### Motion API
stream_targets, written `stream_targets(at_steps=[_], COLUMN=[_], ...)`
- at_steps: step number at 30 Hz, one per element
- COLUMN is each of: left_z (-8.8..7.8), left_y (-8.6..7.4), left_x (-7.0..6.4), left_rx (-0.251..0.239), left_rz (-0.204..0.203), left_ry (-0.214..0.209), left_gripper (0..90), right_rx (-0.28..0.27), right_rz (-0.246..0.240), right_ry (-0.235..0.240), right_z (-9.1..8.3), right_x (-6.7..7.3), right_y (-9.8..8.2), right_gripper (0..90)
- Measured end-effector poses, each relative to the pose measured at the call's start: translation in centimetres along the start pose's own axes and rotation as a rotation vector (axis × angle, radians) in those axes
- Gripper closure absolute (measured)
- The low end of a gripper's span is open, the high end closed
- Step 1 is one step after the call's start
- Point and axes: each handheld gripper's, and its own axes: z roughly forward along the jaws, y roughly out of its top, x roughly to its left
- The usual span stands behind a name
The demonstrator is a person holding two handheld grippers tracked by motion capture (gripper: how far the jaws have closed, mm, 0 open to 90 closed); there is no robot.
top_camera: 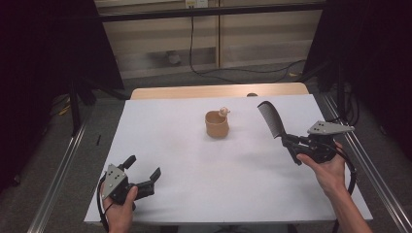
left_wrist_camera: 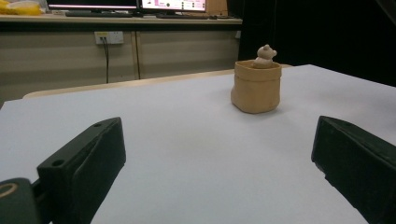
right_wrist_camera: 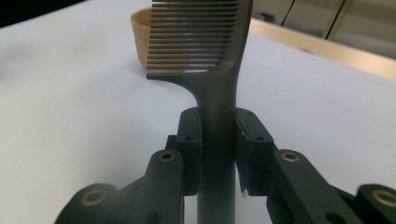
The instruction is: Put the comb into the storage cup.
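— Looking at the right gripper [top_camera: 291,143] from above, what has it got?

— A dark comb [top_camera: 271,120], clamped by the handle. In the right gripper view the two jaws press on either side of the comb's handle [right_wrist_camera: 217,140], and the toothed part rises above them (teeth pointing to the left of that view). The comb is held in the air over the right part of the white table [top_camera: 194,165], tilted up and away from the person's hand [top_camera: 330,167].

— And the other one?

— The left gripper [top_camera: 143,171] sits low at the near left corner of the table, held in the person's left hand [top_camera: 119,204]. Its jaws stand wide apart with nothing between them; the left gripper view shows bare table in the gap.

— What else is on the table?

— A small tan cup [top_camera: 216,124], upright, past the middle of the table, well apart from both grippers. A little pale figure [top_camera: 223,111] (a bear, it seems) sits at its far rim. In the right gripper view the cup's rim [right_wrist_camera: 140,23] shows behind the comb's teeth.

— Is the comb touching the cup?

— No, from above they are clearly apart.
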Motion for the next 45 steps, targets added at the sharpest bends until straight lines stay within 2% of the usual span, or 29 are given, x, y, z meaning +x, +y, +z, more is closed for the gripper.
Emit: stream_targets(at_steps=[5, 7, 15, 26, 35, 45], left_z=[0.0, 0.0, -0.3, -0.4, -0.3, -0.3], left_y=[0.0, 0.0, 0.0, 0.0, 0.0, 0.0], left_x=[-0.1, 0.0, 0.1, 0.2, 0.1, 0.1], left_rx=[0.000, -0.001, -0.010, -0.007, -0.009, -0.010], left_rz=[0.002, 0.001, -0.001, -0.001, -0.007, -0.006], left_ry=[-0.001, -0.002, 0.005, -0.003, -0.005, -0.005], left_gripper=[3.0, 3.1, 3.0, 3.0, 3.0, 3.1], right_rx=[-0.057, -0.057, -0.130, -0.199, -0.230, -0.233], right_rz=[0.004, 0.006, 0.006, -0.013, -0.019, -0.019], right_ry=[0.017, 0.027, 0.049, 0.093, 0.119, 0.152], right_z=[0.2, 0.4, 0.9, 2.2, 3.5, 5.2], right_x=[0.0, 0.2, 0.4, 1.3, 1.8, 2.4], right_y=[0.4, 0.8, 2.3, 4.8, 5.9, 6.6], right_gripper=[73.2, 73.2, 73.1, 73.2, 73.2, 73.2])
